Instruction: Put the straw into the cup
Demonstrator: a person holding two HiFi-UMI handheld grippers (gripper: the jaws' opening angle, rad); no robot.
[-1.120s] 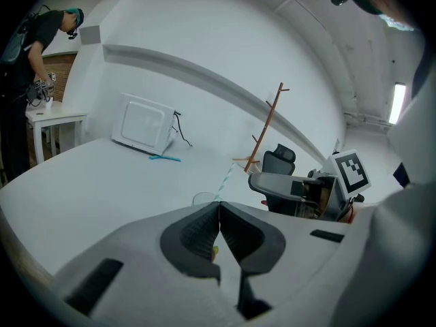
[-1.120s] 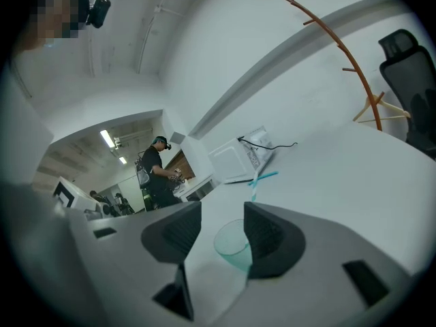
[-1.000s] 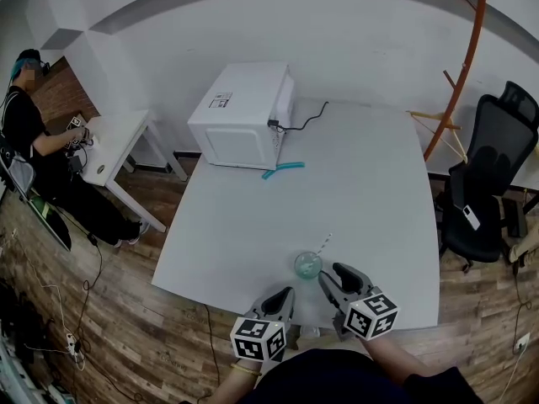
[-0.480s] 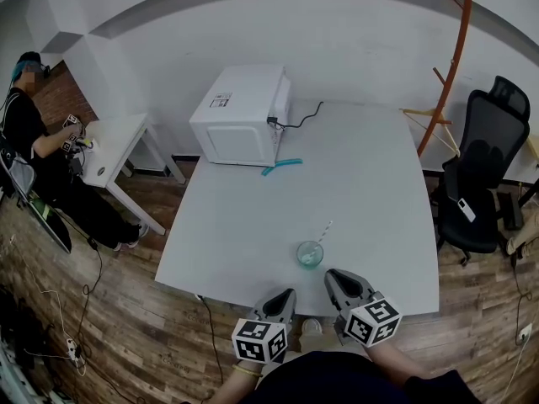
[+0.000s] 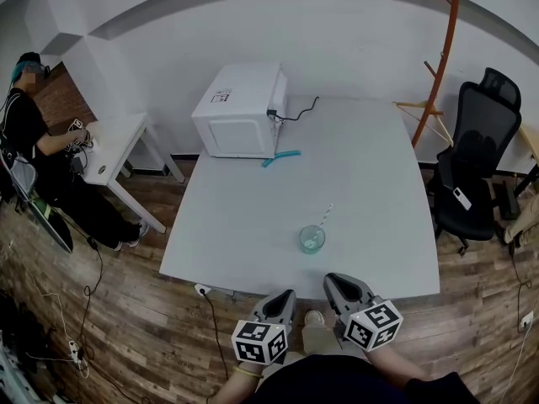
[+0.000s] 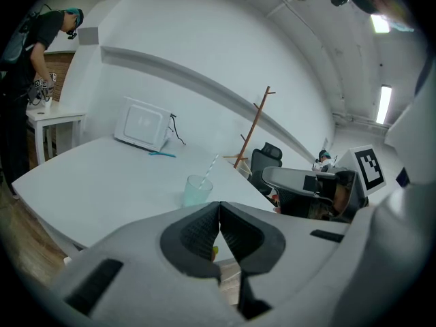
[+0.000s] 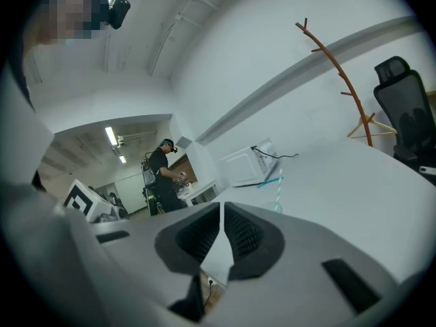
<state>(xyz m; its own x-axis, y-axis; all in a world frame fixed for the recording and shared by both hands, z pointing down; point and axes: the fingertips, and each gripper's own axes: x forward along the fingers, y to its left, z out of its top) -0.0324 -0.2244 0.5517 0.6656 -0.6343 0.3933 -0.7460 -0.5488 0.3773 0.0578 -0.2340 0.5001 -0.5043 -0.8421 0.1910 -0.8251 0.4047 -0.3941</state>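
A clear teal-tinted cup (image 5: 312,240) stands near the front of the white table (image 5: 362,175), with a striped straw (image 5: 325,217) leaning upright in it. Both grippers hang off the table's front edge, apart from the cup. My left gripper (image 5: 283,301) is shut and empty. My right gripper (image 5: 337,284) is shut too, with nothing between its pads. The left gripper view has the cup (image 6: 197,191) and straw (image 6: 210,167) ahead of the closed left gripper (image 6: 219,213). In the right gripper view the straw (image 7: 278,193) shows beyond the shut right gripper (image 7: 222,215).
A white microwave (image 5: 240,112) sits at the table's far left corner, a teal strip (image 5: 280,157) in front of it. A black office chair (image 5: 472,167) and an orange coat stand (image 5: 440,66) are at right. A person (image 5: 29,124) works at a small white desk (image 5: 114,137), left.
Both grippers have drawn back from the cup, past the table's front edge. The right gripper's jaws, open beside the cup a second ago, are now shut. Cup and straw stay put.
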